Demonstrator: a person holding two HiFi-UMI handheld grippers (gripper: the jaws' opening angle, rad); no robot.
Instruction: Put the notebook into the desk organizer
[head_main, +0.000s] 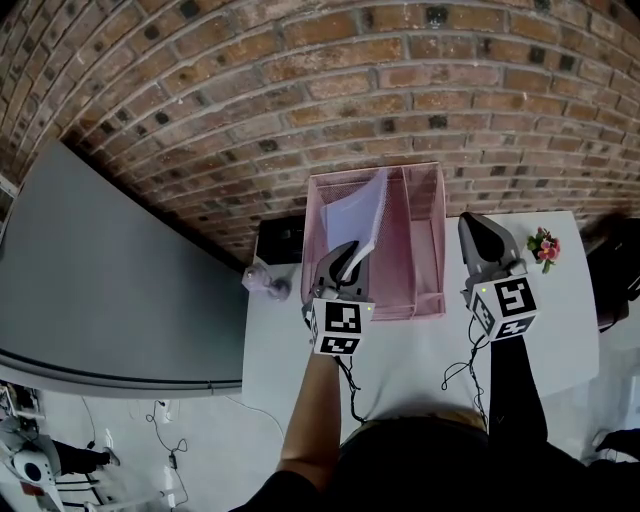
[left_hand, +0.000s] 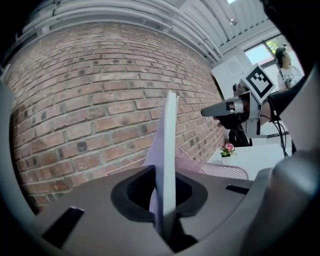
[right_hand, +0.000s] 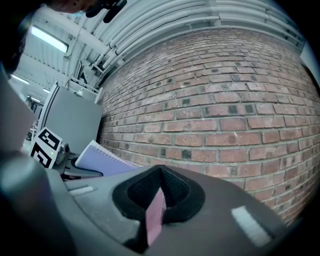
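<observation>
Notebook (head_main: 362, 212) stands upright over the organizer's (head_main: 425, 240) left compartment, clamped at its lower edge by the left gripper (head_main: 347, 256); it seems only partway in; seating and release are left; right gripper (head_main: 474, 226) hangs beside the organizer, jaws together.

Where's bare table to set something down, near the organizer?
Bare table in front of the desk organizer, between the grippers, and right of the right gripper up to the flowers. Crowded: left compartment, where the left gripper holds the notebook.
</observation>
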